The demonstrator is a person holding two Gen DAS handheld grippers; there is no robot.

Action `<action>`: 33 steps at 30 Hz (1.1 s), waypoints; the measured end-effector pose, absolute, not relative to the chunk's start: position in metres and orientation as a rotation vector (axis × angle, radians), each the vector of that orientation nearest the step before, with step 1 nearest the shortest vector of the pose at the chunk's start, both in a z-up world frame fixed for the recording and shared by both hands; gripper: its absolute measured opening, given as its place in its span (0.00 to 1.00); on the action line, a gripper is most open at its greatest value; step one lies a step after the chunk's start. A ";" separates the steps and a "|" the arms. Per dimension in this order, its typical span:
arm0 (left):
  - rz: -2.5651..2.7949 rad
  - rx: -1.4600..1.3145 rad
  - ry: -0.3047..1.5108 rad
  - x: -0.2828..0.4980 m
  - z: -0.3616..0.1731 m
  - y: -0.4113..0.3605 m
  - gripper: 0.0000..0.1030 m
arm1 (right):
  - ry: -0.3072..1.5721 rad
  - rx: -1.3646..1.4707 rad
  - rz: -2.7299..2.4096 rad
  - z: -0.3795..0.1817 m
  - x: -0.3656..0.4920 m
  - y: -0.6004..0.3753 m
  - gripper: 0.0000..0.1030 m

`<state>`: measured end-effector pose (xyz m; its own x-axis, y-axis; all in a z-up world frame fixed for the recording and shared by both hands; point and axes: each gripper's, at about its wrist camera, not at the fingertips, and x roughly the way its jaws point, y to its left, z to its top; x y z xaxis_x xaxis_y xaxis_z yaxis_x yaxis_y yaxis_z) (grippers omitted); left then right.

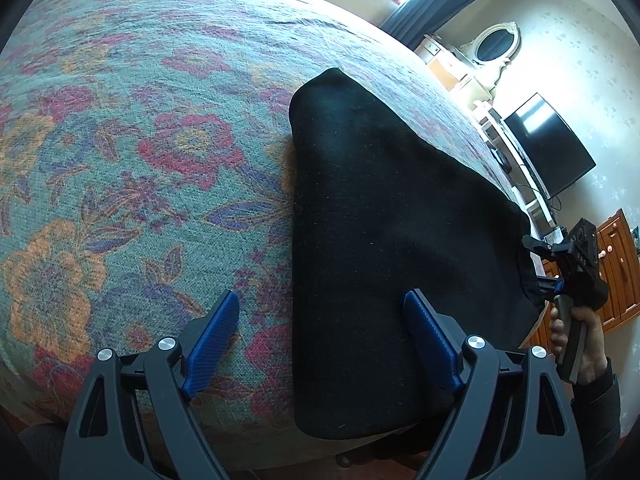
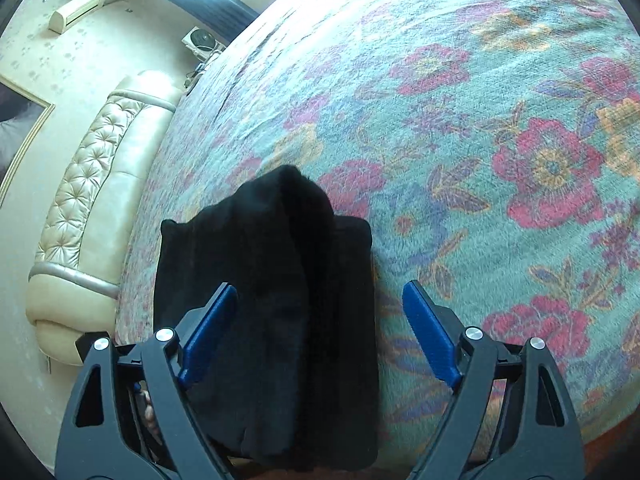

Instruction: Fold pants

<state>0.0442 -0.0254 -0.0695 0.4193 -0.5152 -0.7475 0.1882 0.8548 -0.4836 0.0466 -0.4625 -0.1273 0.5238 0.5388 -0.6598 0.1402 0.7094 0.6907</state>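
Black pants lie folded lengthwise on a floral bedspread. My left gripper is open and empty, hovering over the pants' left edge near the front of the bed. In the right wrist view the pants run away from me as a narrow folded strip. My right gripper is open and empty over the near end of the pants. The right gripper also shows in the left wrist view, at the far right end of the pants, held by a hand.
The bedspread covers a wide bed. A cream tufted headboard is at the left of the right wrist view. A black TV, an oval mirror and wooden cabinets stand by the wall.
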 end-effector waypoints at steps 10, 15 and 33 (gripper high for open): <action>-0.469 -0.324 1.041 0.047 -0.063 -0.025 0.82 | 1.026 0.886 0.283 -0.154 0.049 -0.476 0.86; -0.481 -0.351 1.016 0.055 -0.058 -0.012 0.82 | 1.059 0.965 0.433 -0.166 0.036 -0.479 0.87; -0.613 -0.432 1.069 0.103 -0.078 -0.028 0.82 | 1.102 0.883 0.572 -0.164 0.051 -0.449 0.98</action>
<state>0.1033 -0.0279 -0.0783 0.3428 -0.6530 -0.6753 0.2529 0.7565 -0.6031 0.0515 -0.4486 -0.1636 0.3676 0.7742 -0.5153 0.0246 0.5458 0.8376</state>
